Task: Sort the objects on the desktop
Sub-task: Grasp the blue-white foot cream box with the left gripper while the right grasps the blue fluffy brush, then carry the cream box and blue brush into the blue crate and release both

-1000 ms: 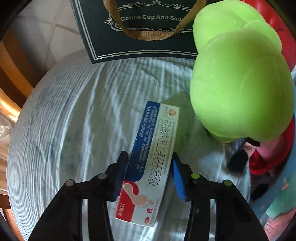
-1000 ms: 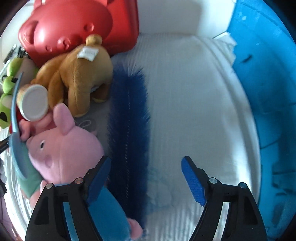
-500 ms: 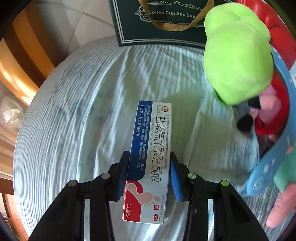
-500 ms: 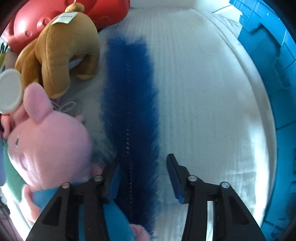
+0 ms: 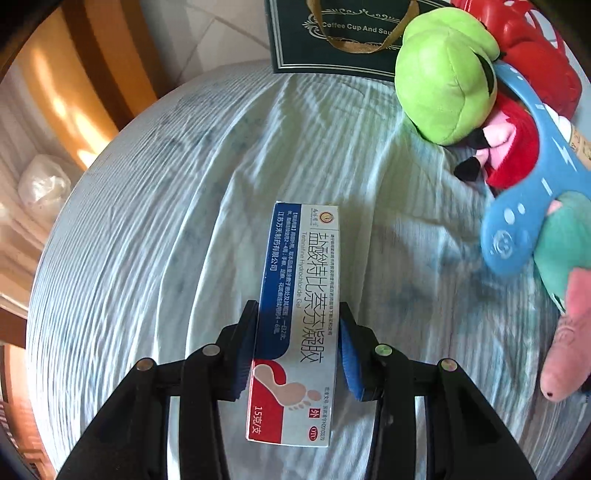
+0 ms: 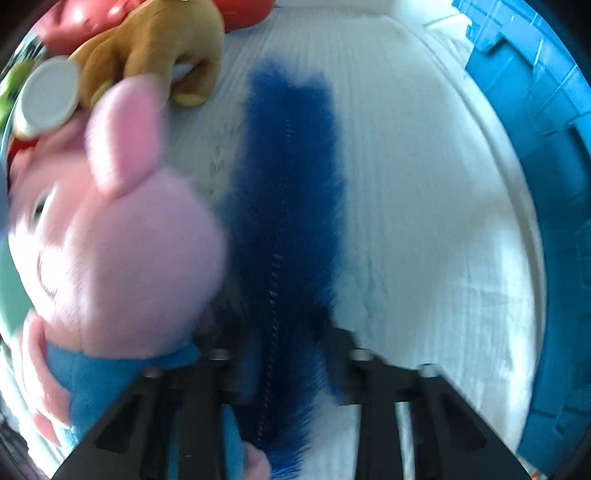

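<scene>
My left gripper point(image 5: 298, 343) is shut on a white, blue and red medicine box point(image 5: 301, 295) and holds it above the pale striped cloth point(image 5: 155, 221). My right gripper point(image 6: 291, 354) has its jaws closed around a long fluffy dark-blue brush point(image 6: 291, 177) that lies on the white cloth point(image 6: 424, 184). A pink pig plush point(image 6: 110, 243) presses against the right gripper's left side; the view is blurred.
In the left wrist view a green frog plush point(image 5: 447, 77), a red toy point(image 5: 532, 48), a blue toy guitar point(image 5: 524, 206) and a dark gift bag point(image 5: 332, 33) lie at the back right. In the right wrist view a brown plush point(image 6: 162, 44) sits far left, a blue bin point(image 6: 546, 147) right.
My left gripper closed on the box and lifted it back from the frog plush. My right gripper moved down over the blue brush and its jaws closed in on it.
</scene>
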Tool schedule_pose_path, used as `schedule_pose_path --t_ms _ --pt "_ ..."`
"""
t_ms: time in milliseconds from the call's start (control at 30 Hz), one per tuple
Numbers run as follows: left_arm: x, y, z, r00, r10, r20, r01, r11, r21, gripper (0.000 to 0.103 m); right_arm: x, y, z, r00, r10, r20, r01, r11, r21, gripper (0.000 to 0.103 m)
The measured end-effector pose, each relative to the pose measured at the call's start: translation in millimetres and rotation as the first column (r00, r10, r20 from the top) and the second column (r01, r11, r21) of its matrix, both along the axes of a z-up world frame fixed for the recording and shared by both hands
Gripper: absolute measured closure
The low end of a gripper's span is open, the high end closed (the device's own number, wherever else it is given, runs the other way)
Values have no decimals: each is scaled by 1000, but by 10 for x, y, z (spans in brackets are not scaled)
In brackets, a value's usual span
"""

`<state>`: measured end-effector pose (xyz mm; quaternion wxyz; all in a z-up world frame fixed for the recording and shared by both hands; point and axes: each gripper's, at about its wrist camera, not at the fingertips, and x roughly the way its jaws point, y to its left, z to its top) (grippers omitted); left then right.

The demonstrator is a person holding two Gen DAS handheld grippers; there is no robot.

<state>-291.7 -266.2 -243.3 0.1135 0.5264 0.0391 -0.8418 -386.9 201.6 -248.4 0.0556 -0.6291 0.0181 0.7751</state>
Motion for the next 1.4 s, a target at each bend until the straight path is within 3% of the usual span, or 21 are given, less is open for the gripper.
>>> schedule_pose_path --t_ms 100,300,467,667,867,1033,1400 --pt "297 39 112 999 21 -28 -20 999 30 64 188 33 151 999 17 -52 -16 1000 8 90" --pt "706 291 323 995 10 -98 -9 1000 9 64 670 44 680 977 46 -209 -41 999 24 91" --pt "844 603 582 986 -56 -160 57 998 1 64 1038 47 1269 940 49 -338 -45 999 20 91" --pt "902 881 944 959 -124 -255 126 992 -10 64 1396 180 1580 887 47 -459 -39 999 25 91" --pt "1089 1190 1300 924 -176 -338 180 983 -21 64 1398 254 2137 823 38 -566 -28 999 27 91" --pt "1168 1549 1638 880 -218 -422 230 973 -23 64 1688 403 2650 751 45 -659 -33 999 30 91" --pt "1388 2956 2674 716 -313 -624 362 931 -51 64 2305 1111 3898 548 76 -833 -28 997 72 91"
